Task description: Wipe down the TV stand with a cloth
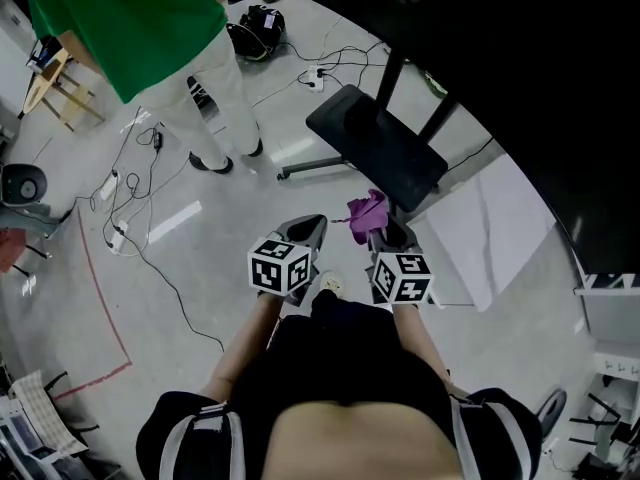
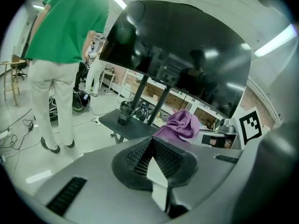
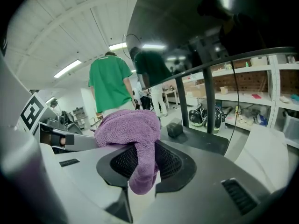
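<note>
Right gripper [image 3: 142,166] is up front with its jaws clamped on a fold of the purple cloth [image 3: 128,127]. The rest of the cloth is bunched on top of the jaws and a short tail hangs below. Left gripper [image 2: 152,154] sits alongside, jaws together with nothing in them. Both hover over the floor, near the stand's black base [image 1: 375,146] but not touching it, so no wiping has begun.

Now the risks. The grip is on one narrow fold, so a hard drag across the base could pull the cloth free. With the cloth bunched like this, hard jaw tips rather than fabric could meet the surface. A small black box [image 3: 175,129] sits on the base by the poles, and a broad sweep could knock it off. The TV [image 2: 177,55] hangs right above, so a high lift risks bumping the screen. Cables [image 1: 140,183] lie on the floor to the left, and a person in green [image 1: 150,18] stands far left.
</note>
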A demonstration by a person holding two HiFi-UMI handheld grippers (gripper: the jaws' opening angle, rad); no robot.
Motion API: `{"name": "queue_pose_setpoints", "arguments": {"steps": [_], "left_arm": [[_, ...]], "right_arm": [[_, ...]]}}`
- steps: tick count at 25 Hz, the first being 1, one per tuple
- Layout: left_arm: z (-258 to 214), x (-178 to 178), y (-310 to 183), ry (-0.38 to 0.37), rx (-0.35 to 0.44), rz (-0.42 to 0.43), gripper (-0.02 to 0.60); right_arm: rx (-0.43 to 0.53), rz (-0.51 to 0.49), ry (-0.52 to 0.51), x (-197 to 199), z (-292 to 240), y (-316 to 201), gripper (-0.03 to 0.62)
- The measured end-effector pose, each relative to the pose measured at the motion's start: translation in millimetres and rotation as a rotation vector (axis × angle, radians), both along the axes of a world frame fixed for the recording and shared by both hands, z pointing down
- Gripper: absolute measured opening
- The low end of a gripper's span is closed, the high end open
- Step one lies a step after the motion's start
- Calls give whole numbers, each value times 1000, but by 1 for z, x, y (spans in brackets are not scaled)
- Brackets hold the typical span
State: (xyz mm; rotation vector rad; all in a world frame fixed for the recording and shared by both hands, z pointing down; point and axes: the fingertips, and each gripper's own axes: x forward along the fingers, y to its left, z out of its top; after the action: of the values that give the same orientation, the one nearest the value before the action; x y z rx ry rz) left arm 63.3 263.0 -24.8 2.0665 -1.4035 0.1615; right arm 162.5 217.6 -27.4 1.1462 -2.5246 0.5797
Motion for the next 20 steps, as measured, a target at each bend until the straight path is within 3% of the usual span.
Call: {"name": "queue_pose_setpoints", "arguments": {"steps": [9, 20], "left_arm": [[2, -16, -40, 2, 10, -7, 6], [-5, -16, -88, 12, 5, 106, 6]], "right_arm": [[8, -1, 7, -17, 10, -35, 98], [-12, 89, -3, -26, 6, -60, 98]]}}
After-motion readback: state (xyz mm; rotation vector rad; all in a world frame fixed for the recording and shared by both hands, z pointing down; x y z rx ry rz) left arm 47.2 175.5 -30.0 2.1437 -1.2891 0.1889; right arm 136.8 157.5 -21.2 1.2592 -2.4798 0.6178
